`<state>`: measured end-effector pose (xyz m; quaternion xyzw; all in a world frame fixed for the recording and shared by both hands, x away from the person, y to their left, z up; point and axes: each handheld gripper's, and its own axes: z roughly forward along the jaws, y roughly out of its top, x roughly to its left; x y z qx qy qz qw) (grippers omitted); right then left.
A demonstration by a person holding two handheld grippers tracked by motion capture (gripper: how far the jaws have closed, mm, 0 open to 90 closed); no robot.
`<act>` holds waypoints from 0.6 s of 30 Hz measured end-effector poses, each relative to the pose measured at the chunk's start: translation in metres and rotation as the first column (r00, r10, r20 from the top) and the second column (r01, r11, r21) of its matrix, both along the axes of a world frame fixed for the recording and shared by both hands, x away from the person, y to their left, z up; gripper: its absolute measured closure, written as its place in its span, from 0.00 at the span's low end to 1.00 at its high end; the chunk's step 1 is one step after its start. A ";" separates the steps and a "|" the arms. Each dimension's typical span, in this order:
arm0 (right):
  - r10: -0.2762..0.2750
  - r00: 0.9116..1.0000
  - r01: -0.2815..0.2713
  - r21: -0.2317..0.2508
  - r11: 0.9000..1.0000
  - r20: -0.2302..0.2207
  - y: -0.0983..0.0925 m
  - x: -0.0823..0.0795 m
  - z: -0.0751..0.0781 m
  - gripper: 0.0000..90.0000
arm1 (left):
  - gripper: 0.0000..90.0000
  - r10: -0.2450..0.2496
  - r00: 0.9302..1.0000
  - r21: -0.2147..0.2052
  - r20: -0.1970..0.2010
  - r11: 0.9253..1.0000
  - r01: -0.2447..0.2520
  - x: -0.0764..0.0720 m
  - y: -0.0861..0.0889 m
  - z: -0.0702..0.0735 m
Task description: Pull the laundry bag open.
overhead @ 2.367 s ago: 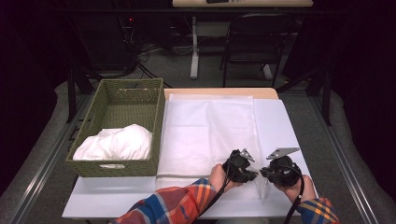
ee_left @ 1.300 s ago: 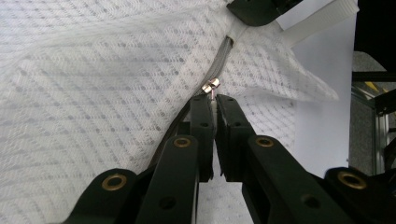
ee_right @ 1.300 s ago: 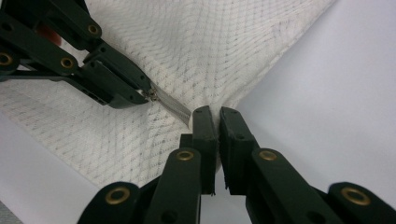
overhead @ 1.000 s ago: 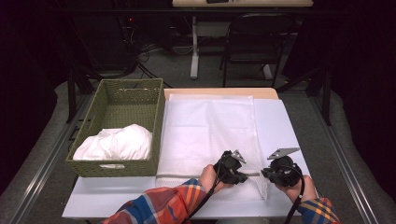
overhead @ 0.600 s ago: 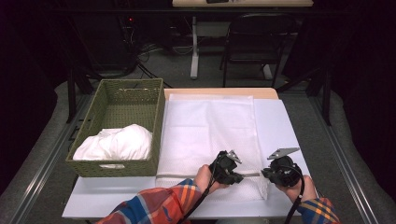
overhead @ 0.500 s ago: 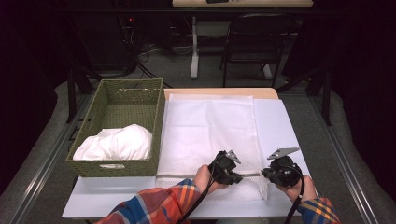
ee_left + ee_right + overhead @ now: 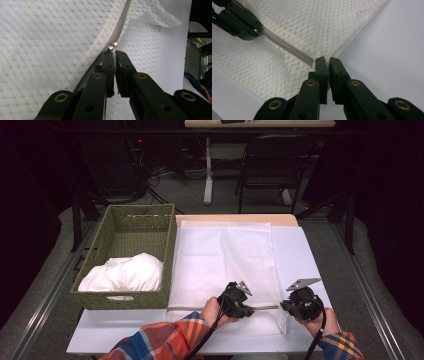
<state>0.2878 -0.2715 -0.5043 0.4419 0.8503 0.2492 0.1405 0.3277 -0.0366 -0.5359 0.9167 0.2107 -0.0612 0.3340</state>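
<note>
Zipper (image 7: pixel 262 308) work at the mesh bag's (image 7: pixel 225 260) near edge, six o'clock on the table (image 7: pixel 300 245).
Your left gripper (image 7: pixel 114 53) clamped the zipper pull (image 7: pixel 113 46); your right gripper (image 7: pixel 326 60) pinched the bag's corner at four o'clock, basket (image 7: pixel 125 257) at nine.

Plaid red-blue-yellow sleeves (image 7: pixel 160 340), black two-jaw grippers, brass-coloured pivot screws (image 7: pixel 61 97), trailing black cables (image 7: pixel 312 345)

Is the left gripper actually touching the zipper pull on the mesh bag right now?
Touching. The left gripper view shows the left gripper shut on the zipper pull of the mesh bag.
</note>
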 end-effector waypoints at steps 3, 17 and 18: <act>-0.005 1.000 0.005 0.000 1.000 -0.004 0.000 0.000 0.000 0.95 | 0.96 0.010 1.000 -0.001 -0.004 1.000 -0.010 0.000 0.007 0.000; -0.014 1.000 0.014 -0.007 1.000 -0.013 -0.001 0.000 -0.001 0.95 | 0.96 0.028 1.000 0.010 -0.011 1.000 -0.028 0.002 0.029 0.000; -0.012 1.000 0.012 -0.007 1.000 -0.013 -0.001 0.001 -0.001 0.95 | 0.96 0.034 0.999 0.010 -0.008 0.999 -0.034 0.001 0.030 0.000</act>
